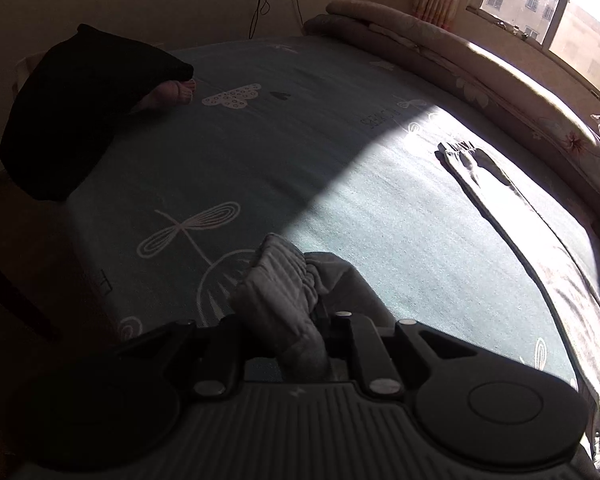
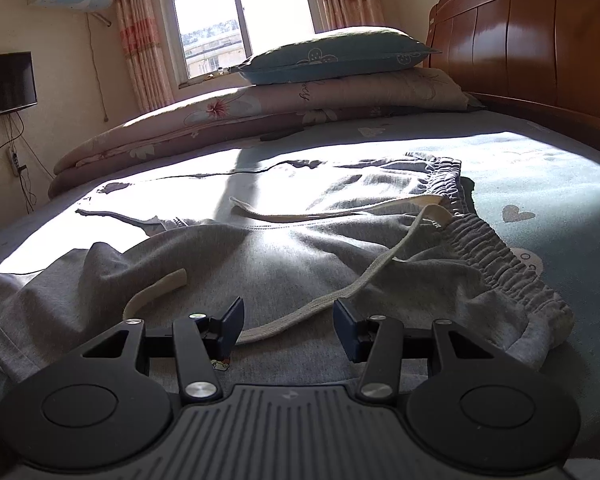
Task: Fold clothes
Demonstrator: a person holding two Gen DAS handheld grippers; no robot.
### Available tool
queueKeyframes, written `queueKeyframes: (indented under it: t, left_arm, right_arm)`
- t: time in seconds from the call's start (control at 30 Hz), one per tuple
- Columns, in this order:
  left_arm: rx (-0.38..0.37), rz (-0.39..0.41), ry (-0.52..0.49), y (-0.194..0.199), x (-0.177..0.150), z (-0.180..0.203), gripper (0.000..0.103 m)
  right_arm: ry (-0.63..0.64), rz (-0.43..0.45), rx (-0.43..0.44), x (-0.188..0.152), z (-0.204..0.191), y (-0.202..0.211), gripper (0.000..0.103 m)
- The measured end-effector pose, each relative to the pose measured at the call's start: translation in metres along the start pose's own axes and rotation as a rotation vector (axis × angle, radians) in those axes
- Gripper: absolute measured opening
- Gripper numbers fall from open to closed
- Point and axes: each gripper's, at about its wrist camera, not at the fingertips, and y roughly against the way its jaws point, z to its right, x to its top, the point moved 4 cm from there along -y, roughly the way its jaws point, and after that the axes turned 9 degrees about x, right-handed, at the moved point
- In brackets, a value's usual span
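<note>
L gripper clamped on ribbed cuff of grey sweatpants; R gripper wide open, holding nothing, drawstring at 12 o'clock.

Hard sunlight through the window, blown out white. Bright patch on the bed sheet with a sharp shadow edge; left side of the left wrist view very dim. Heavy fisheye bending, dark corners.

Your left gripper, black linkage arms, round silver pivot screws, ribbed grey base plate, your right gripper alike, with dark blue finger pads
</note>
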Motion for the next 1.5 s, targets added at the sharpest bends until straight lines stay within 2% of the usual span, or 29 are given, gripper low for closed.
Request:
queueKeyframes:
  t: [0.3,0.57,0.7,0.8,0.9,0.97,1.1,1.23,1.37,1.5]
  left_arm:
    - [0.001,0.037,-0.018,-0.005,0.024,-0.011,0.012]
    - [0.033,0.002,0.031,-0.028,0.012,-0.043,0.013]
    - [-0.001,-0.007,0.076,-0.029,0.011,-0.056,0.013]
    - [-0.046,0.043,0.06,-0.018,0.018,-0.053,0.013]
    - [-0.058,0.084,0.019,-0.013,0.022,-0.049,0.019]
    - [-0.042,0.061,0.0,-0.021,0.02,-0.049,0.02]
    - [0.033,-0.121,0.003,-0.06,0.005,-0.063,0.023]
    - [0.037,-0.189,0.063,-0.069,0.0,-0.078,0.036]
    - [0.082,-0.162,0.038,-0.05,0.014,-0.087,0.044]
    - [0.098,-0.076,0.04,-0.022,0.036,-0.097,0.047]
  right_arm:
    - [0.031,-0.02,-0.005,-0.003,-0.007,-0.005,0.054]
    - [0.062,-0.016,-0.028,-0.003,-0.012,-0.009,0.054]
    - [0.072,-0.02,-0.033,-0.004,-0.014,-0.012,0.054]
    - [0.08,-0.022,-0.037,-0.004,-0.015,-0.013,0.054]
    - [0.091,-0.028,-0.042,-0.005,-0.017,-0.015,0.054]
    - [0.099,-0.029,-0.047,-0.006,-0.018,-0.016,0.054]
    - [0.106,-0.027,-0.05,-0.005,-0.019,-0.017,0.054]
    - [0.106,-0.032,-0.05,-0.006,-0.019,-0.018,0.054]
    - [0.113,-0.029,-0.052,-0.006,-0.021,-0.018,0.056]
    - [0.114,-0.024,-0.05,-0.005,-0.021,-0.018,0.056]
